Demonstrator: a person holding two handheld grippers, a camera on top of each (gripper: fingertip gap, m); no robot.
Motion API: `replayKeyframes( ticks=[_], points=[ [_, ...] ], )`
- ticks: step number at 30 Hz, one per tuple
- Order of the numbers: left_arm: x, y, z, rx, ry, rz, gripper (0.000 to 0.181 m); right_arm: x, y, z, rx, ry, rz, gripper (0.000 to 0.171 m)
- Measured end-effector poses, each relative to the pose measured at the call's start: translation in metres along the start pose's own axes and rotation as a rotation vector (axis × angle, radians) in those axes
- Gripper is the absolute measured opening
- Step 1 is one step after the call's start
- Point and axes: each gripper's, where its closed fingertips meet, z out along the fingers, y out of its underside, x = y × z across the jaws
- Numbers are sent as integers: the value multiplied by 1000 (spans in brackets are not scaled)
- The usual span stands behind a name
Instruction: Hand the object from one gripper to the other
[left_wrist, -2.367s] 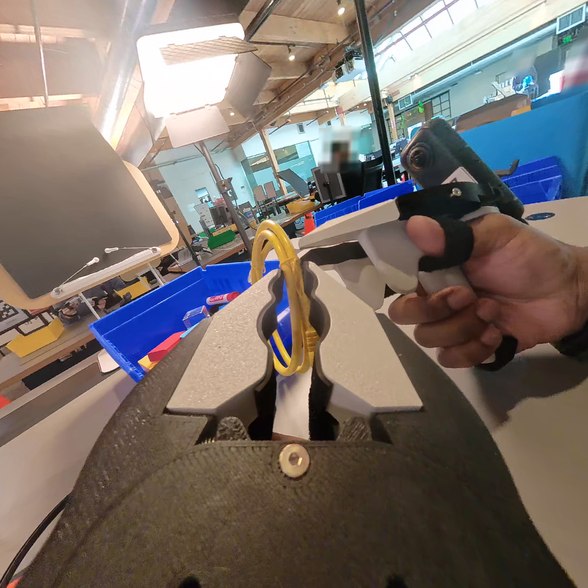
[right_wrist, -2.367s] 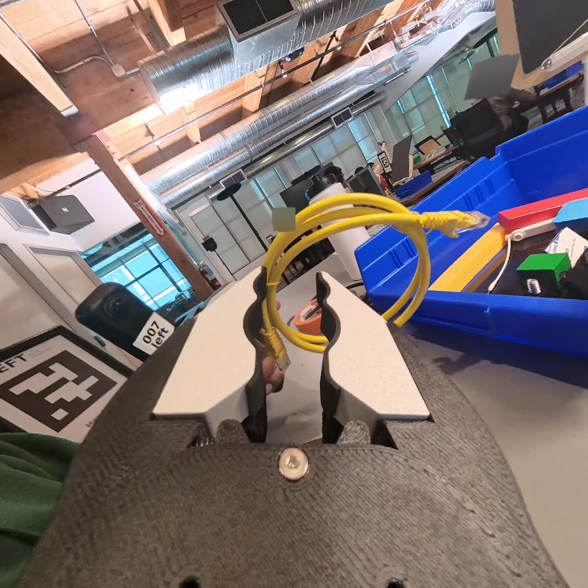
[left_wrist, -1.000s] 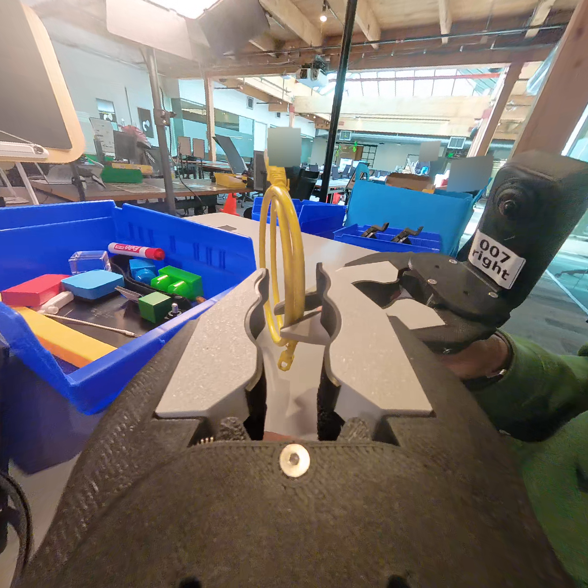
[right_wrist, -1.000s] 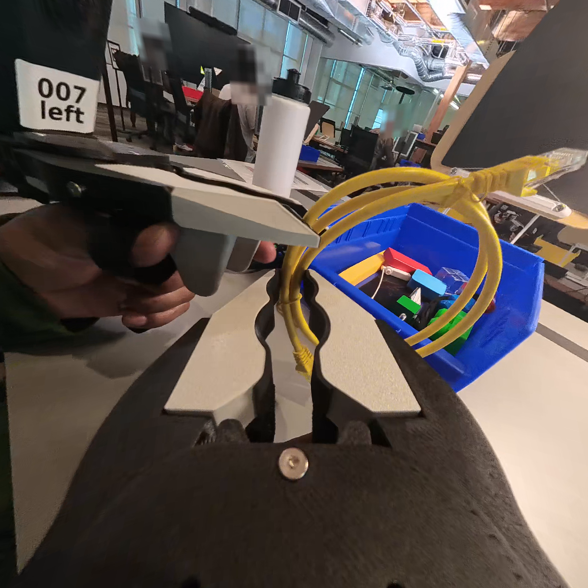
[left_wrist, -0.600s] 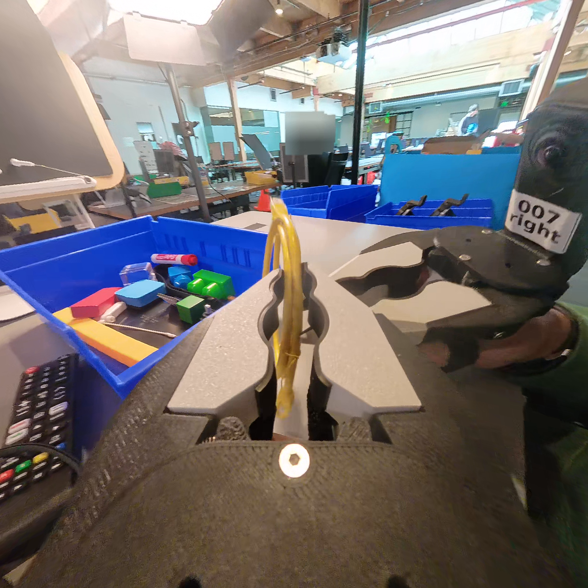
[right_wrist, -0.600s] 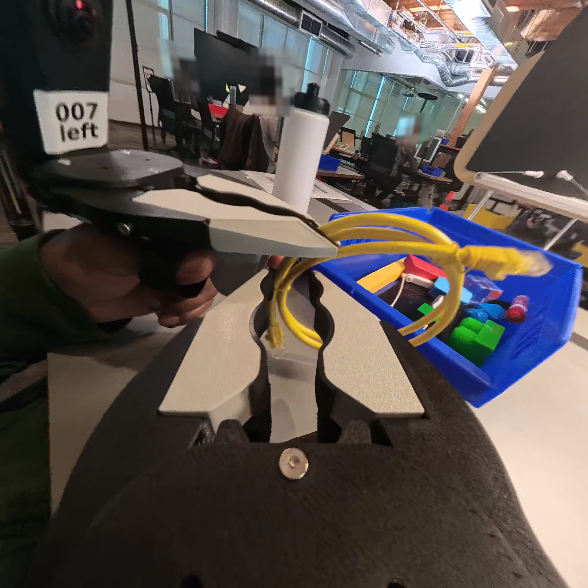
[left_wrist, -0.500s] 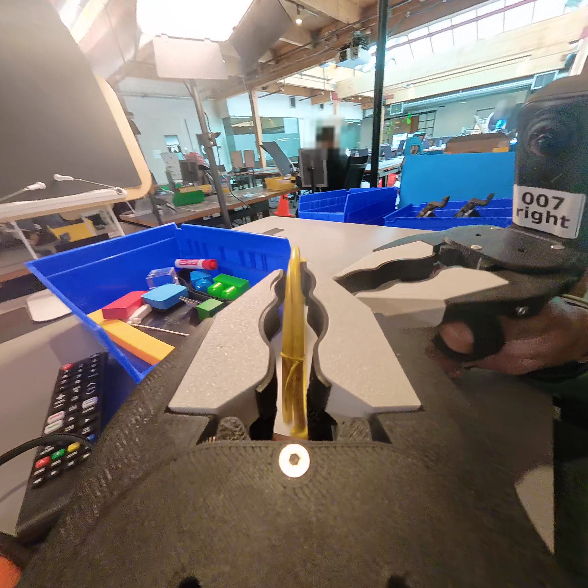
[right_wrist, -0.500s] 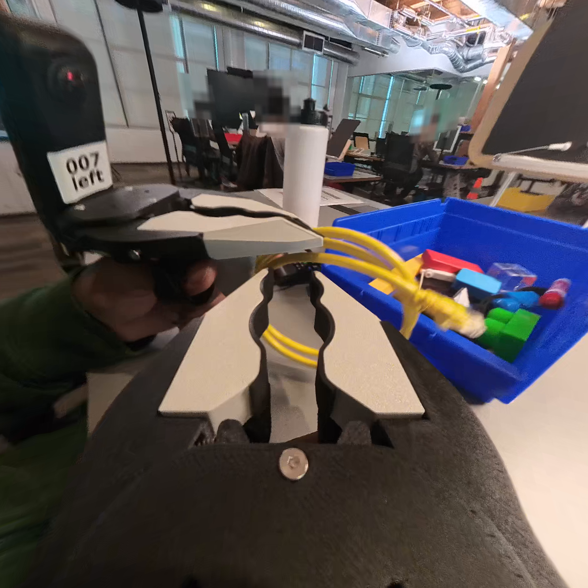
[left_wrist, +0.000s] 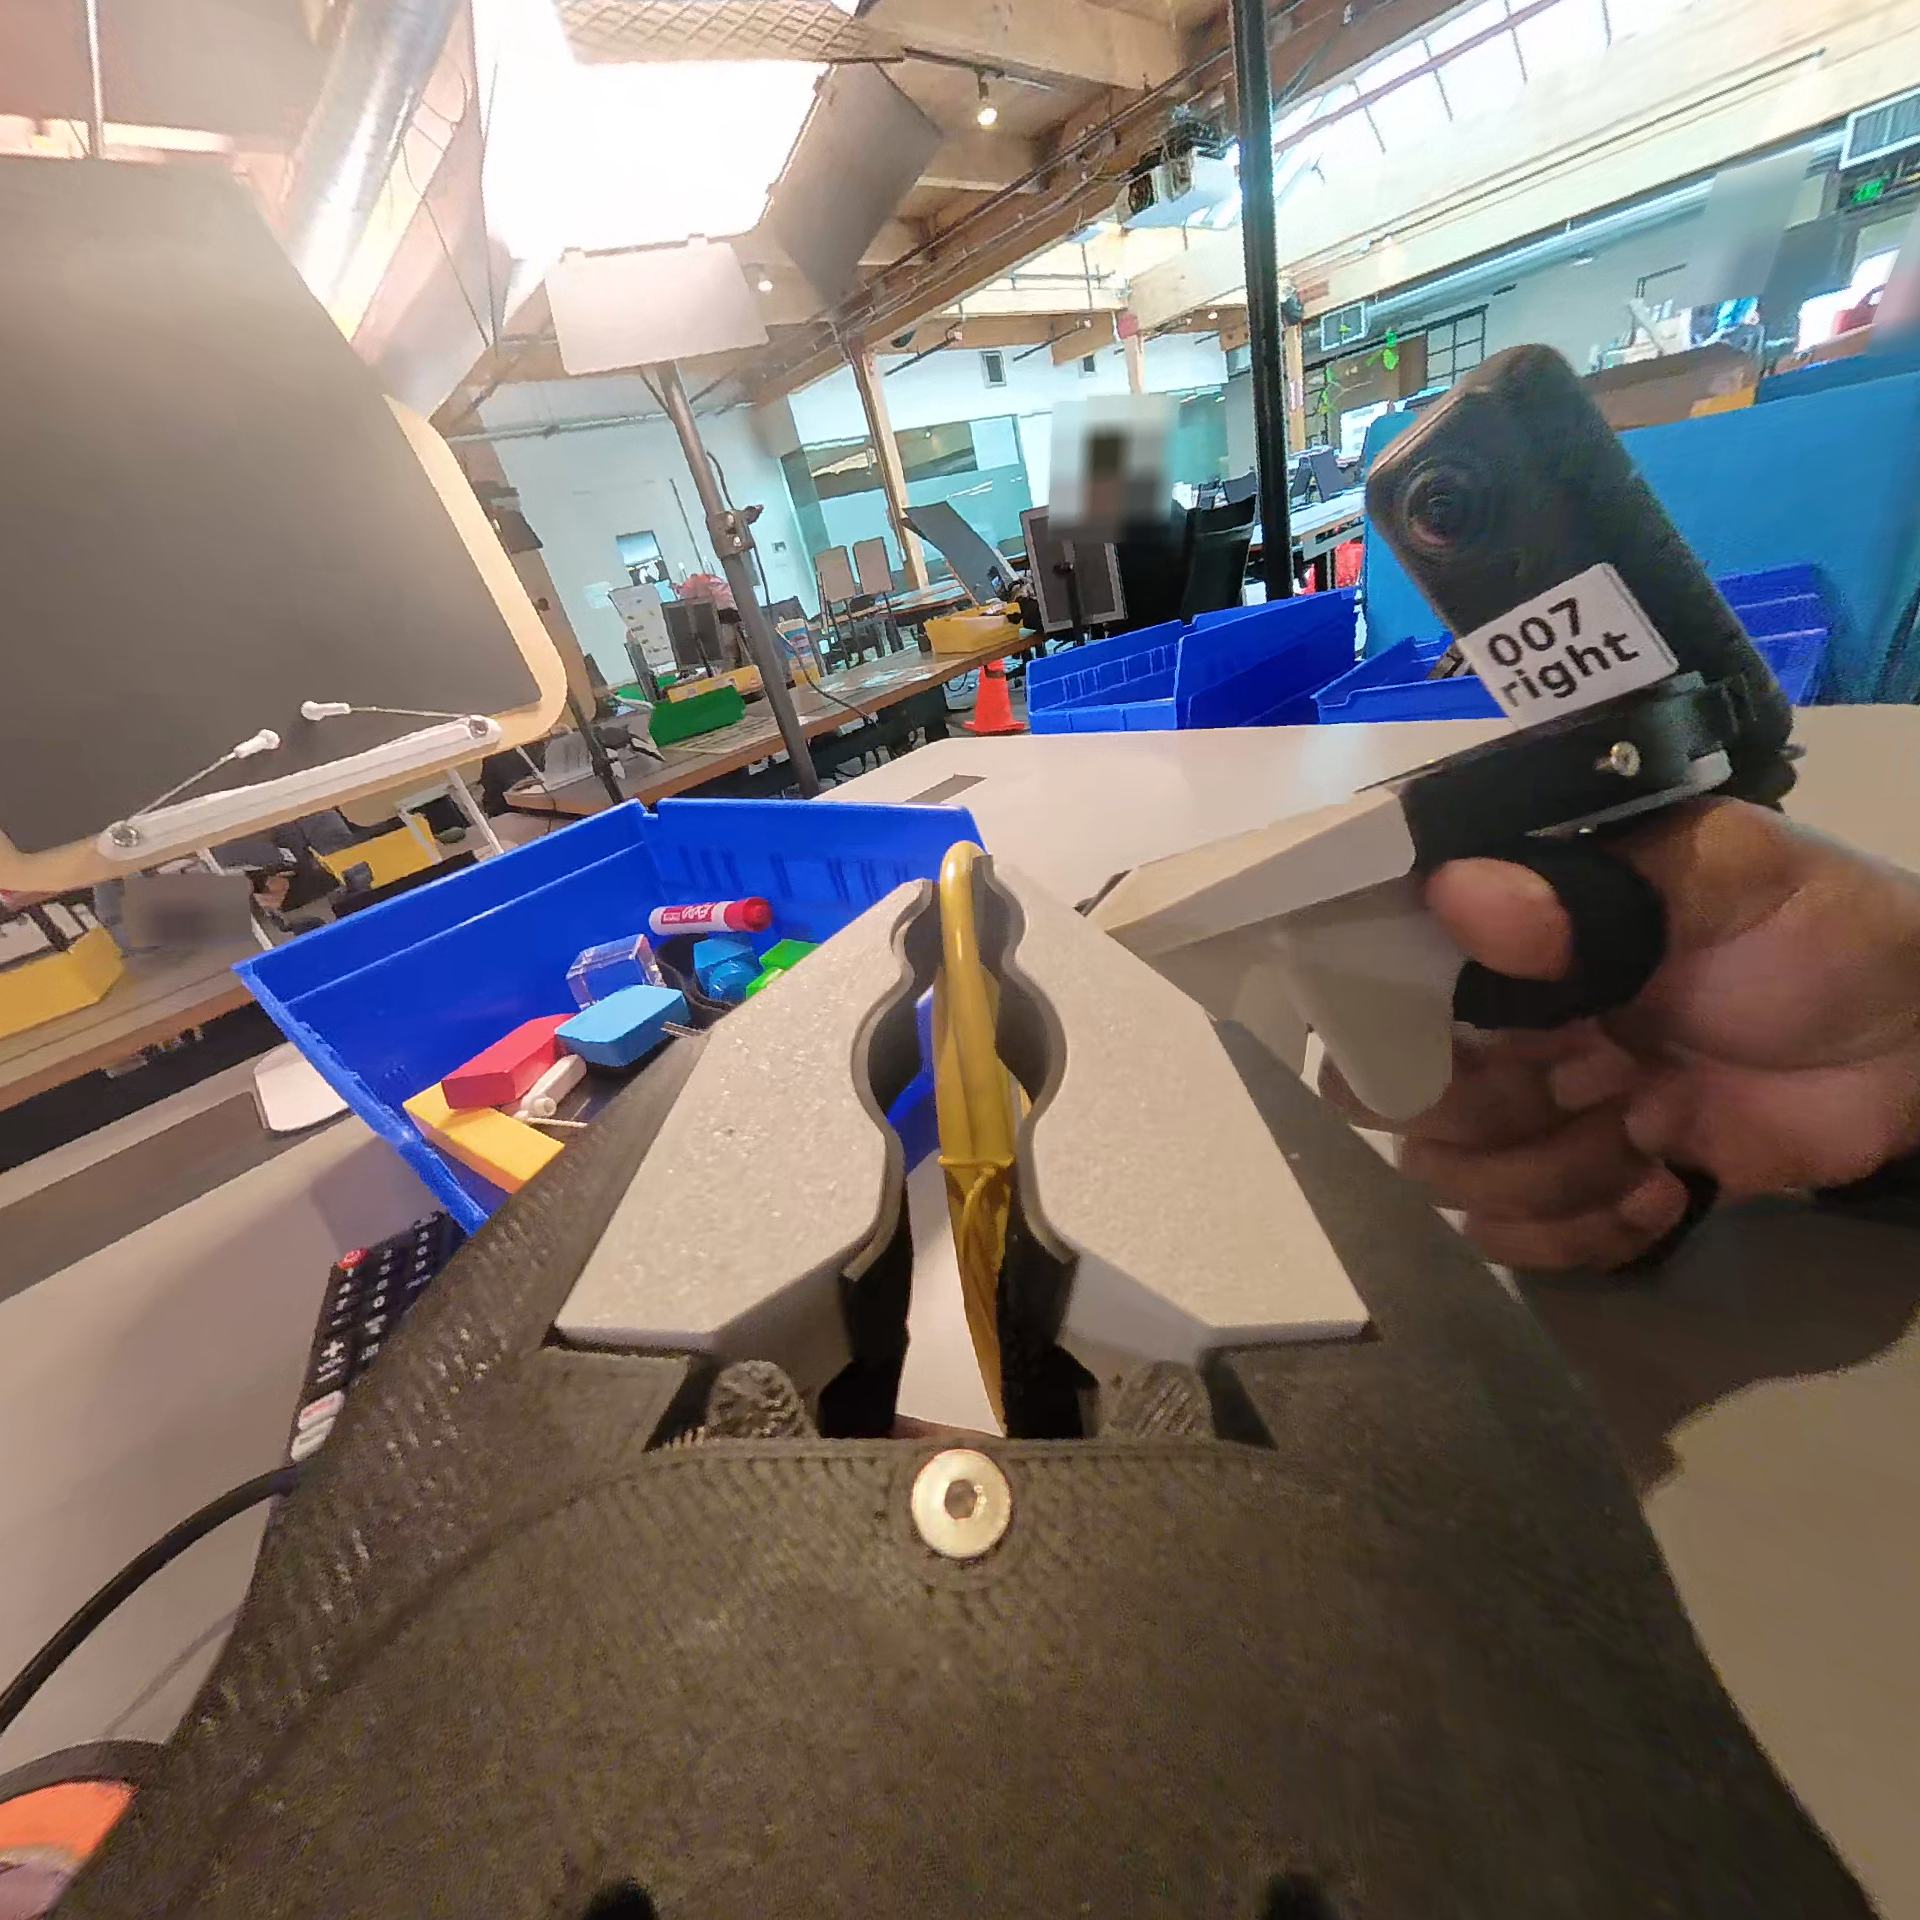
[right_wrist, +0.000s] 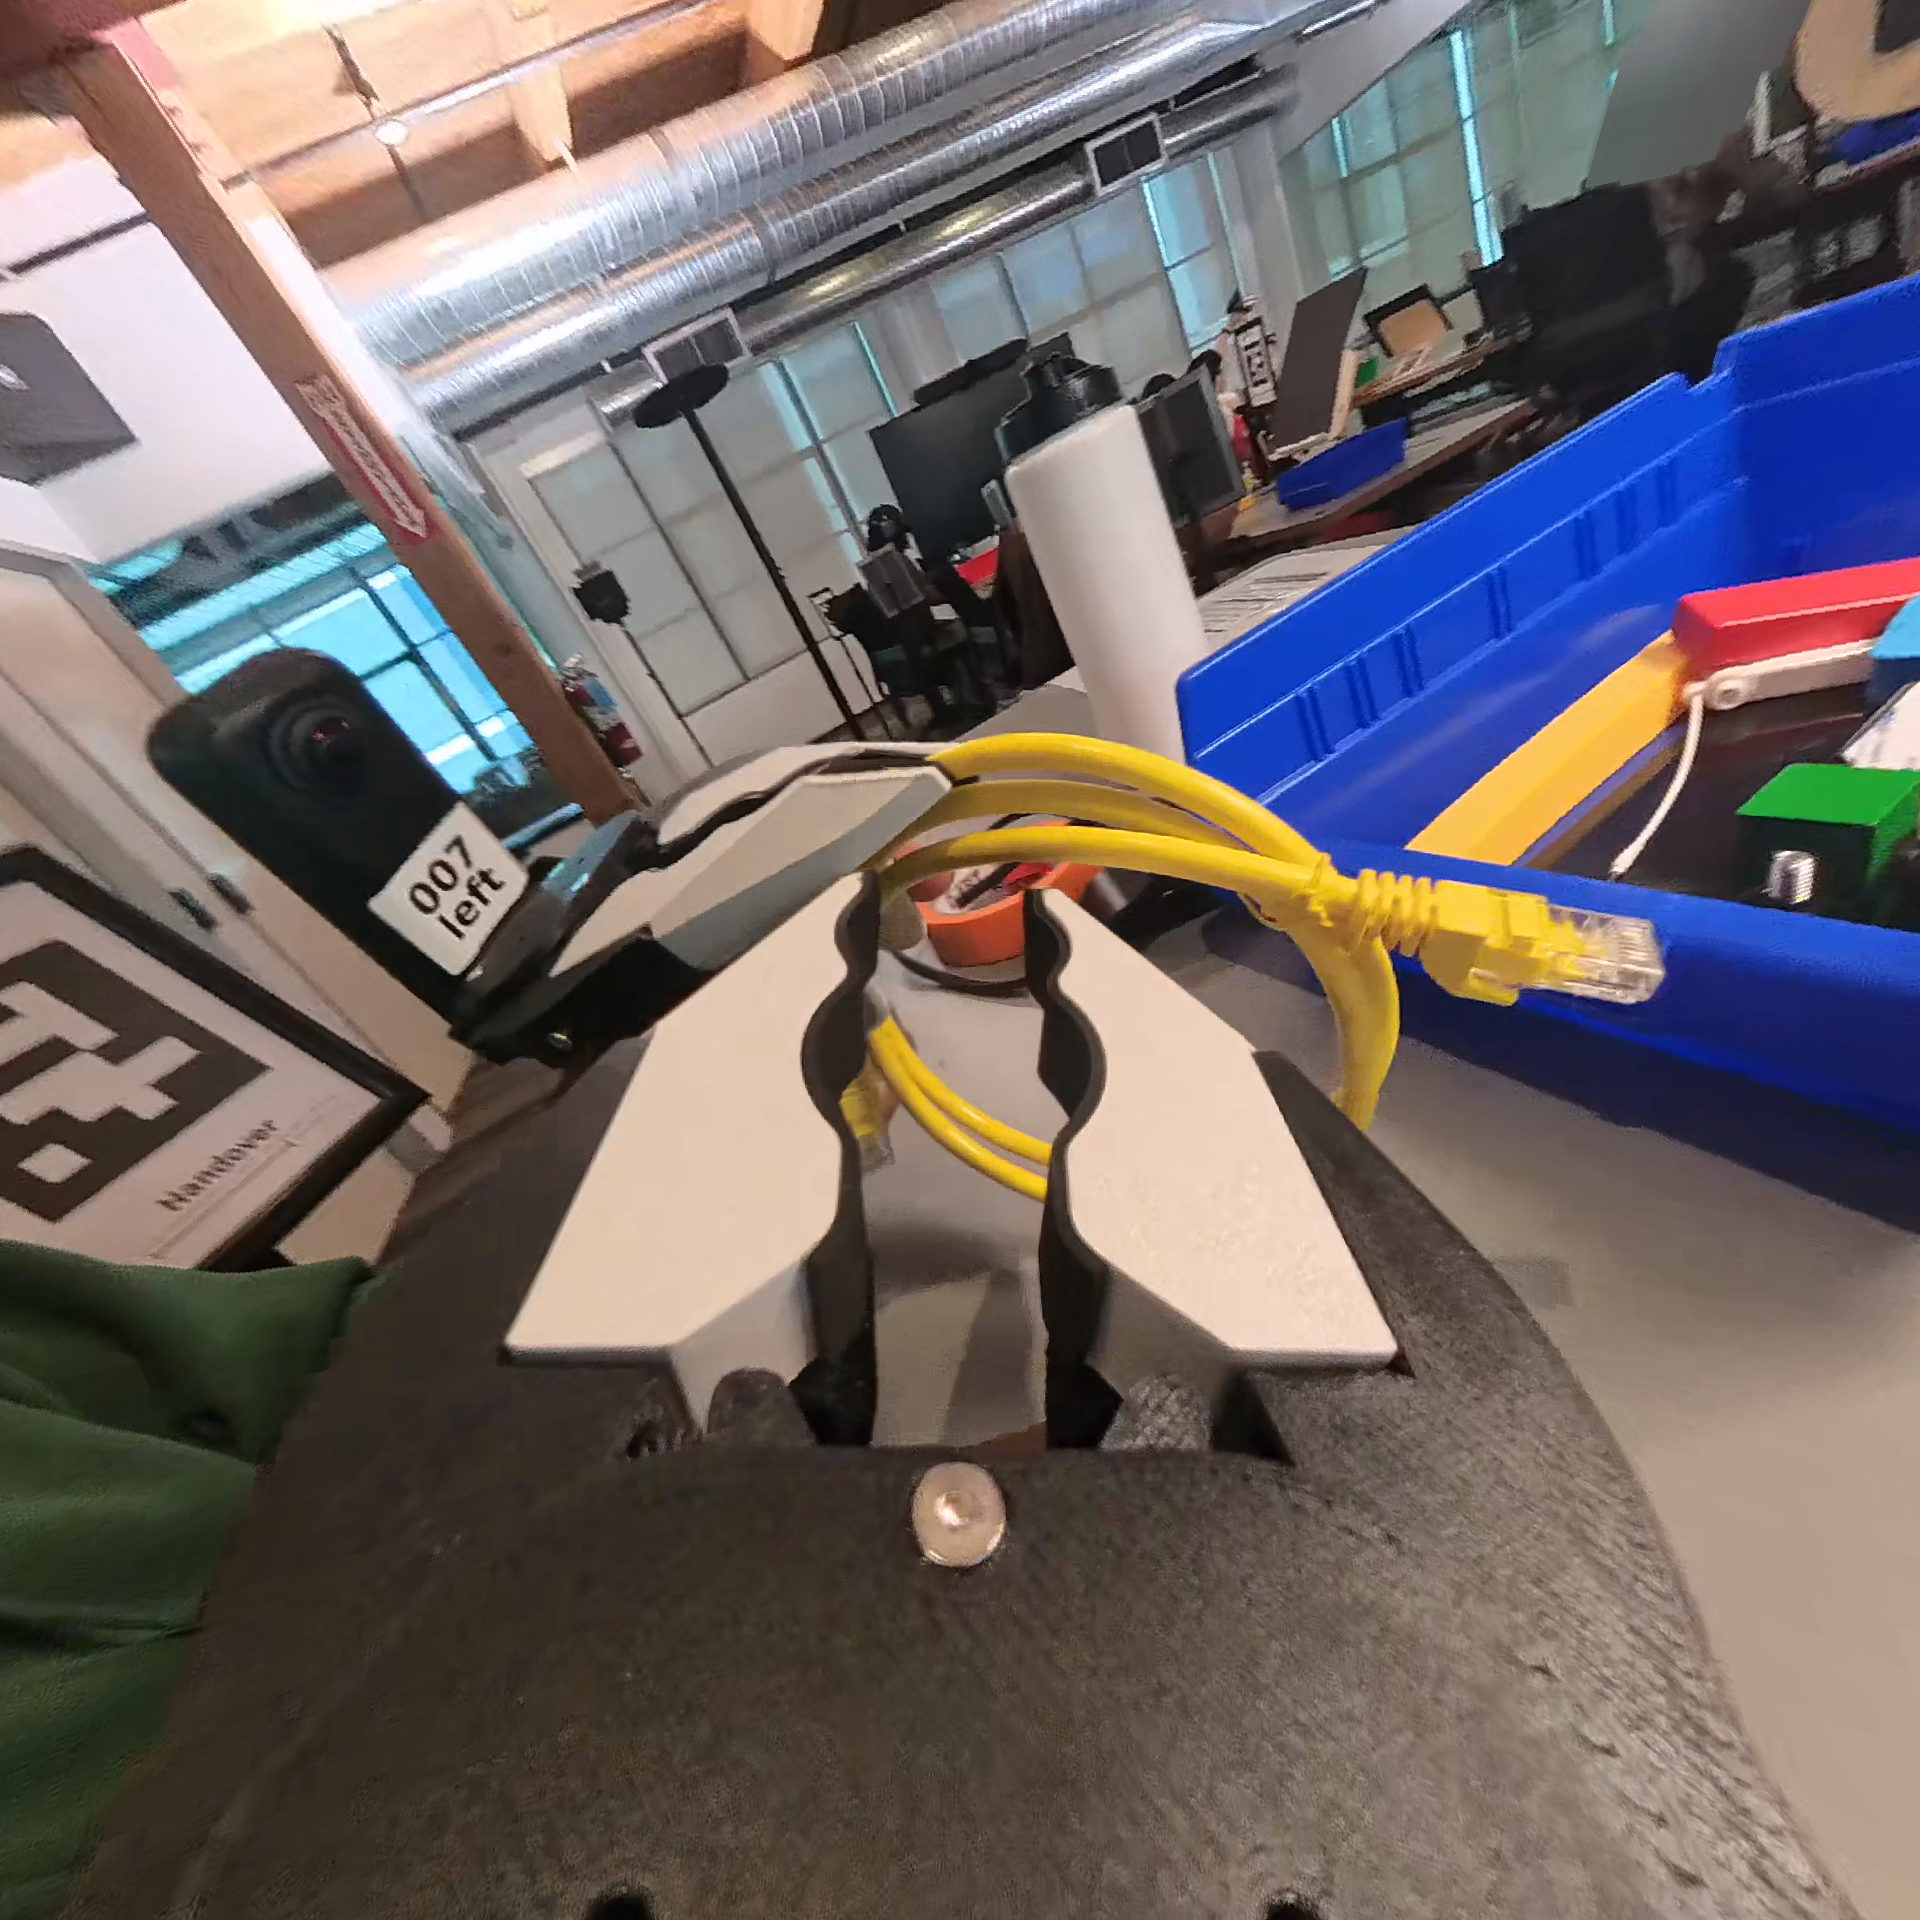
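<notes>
A coiled yellow network cable (left_wrist: 966, 1039) is pinched edge-on between the fingers of my left gripper (left_wrist: 961, 894), which is shut on it. In the right wrist view the left gripper (right_wrist: 940, 784) comes in from the left and holds the top of the cable (right_wrist: 1143, 831), whose clear connector points right. My right gripper (right_wrist: 951, 904) is open; the coil's lower loops hang in the gap between its fingers, and I cannot tell whether they touch. In the left wrist view the right gripper (left_wrist: 1101, 920), held by a hand, points at my left fingertips from the right.
A blue bin (left_wrist: 436, 977) with coloured blocks and a marker stands on the grey table, also in the right wrist view (right_wrist: 1455, 675). A remote control (left_wrist: 364, 1320) lies beside it. A white bottle (right_wrist: 1101, 582), an orange tape roll (right_wrist: 987, 914) and a framed marker sign (right_wrist: 125, 1060) stand behind. The tips of both grippers are at nearly the same place.
A second ago my right gripper held the cable and the left was open around it. The left has shut on the cable and the right has opened. The coil now hangs flatter.
</notes>
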Motion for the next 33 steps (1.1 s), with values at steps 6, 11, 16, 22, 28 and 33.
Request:
replayKeyframes(
  ticks=[6,11,16,22,28,33],
  points=[
    [7,-12,-3,68,20,39,6,-4,-6,-2,35,-83,134,35],
    [2,-16,-6,90,4,21,6,-3,-15,-5,82,-119,208,41],
    [10,-14,-3,80,44,30,6,-7,-21,-7,110,-158,237,46],
    [13,-10,-1,63,57,34,6,-6,-26,-10,145,-165,257,46],
    [23,-4,2,29,98,64,6,-3,-27,-10,153,-140,246,45],
    [28,1,4,2,93,135,6,2,-25,-10,148,-68,163,30]
  ],
)
